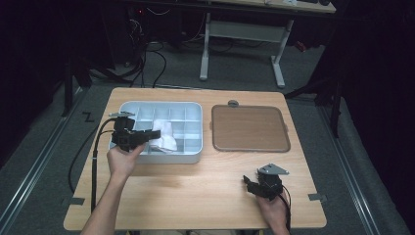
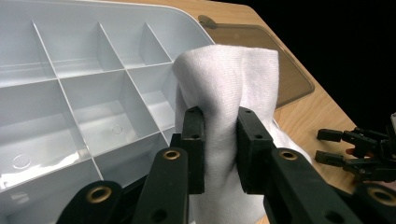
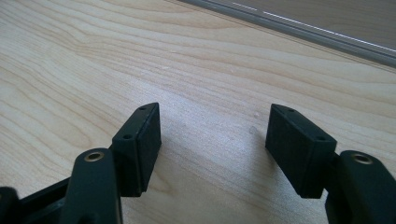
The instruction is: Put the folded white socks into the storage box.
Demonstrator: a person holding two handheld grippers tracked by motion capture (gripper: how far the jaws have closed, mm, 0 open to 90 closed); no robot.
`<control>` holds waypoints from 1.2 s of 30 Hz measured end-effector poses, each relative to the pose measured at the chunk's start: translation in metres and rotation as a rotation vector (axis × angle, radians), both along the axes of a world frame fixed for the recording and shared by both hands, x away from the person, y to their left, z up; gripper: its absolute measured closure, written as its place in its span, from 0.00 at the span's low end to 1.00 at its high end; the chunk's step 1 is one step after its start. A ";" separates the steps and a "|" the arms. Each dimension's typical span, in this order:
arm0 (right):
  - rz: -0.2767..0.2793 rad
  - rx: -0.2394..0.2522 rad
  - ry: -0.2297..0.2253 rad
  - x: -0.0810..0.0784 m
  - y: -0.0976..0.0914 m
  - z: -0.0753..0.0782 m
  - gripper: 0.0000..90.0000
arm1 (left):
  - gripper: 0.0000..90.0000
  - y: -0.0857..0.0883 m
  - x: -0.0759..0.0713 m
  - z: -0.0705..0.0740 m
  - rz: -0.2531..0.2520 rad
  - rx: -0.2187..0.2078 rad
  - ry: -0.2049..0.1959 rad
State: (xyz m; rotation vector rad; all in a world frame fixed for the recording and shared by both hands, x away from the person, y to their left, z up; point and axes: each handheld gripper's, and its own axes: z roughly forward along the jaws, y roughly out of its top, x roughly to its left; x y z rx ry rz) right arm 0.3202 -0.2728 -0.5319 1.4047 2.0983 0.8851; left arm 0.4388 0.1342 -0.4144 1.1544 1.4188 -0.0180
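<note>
Clamping a white cloth, the left gripper sits over the tray in the high view; cloth is bunched, lying across the tray's middle compartments. The right gripper rests near the table's front edge, well apart from the tray. Left gripper view: cloth is ribbed knit, pinched into a fold between the jaws, its lower end cut off. Right gripper view: jaws apart over bare wood.

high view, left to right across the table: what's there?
left tool shut on a white cloth → pale grey compartment tray → brown lid, with the open right tool nearer the person.
</note>
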 end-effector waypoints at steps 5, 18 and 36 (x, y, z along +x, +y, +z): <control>0.000 0.000 0.000 0.000 0.000 0.000 0.40 | 0.84 0.002 0.002 -0.006 0.005 0.004 0.007; 0.000 -0.001 -0.001 0.000 0.000 0.000 0.40 | 0.84 0.006 0.010 -0.018 0.015 0.011 0.038; -0.001 -0.001 -0.001 0.000 0.000 0.000 0.40 | 0.84 0.004 0.016 -0.043 0.017 0.083 0.079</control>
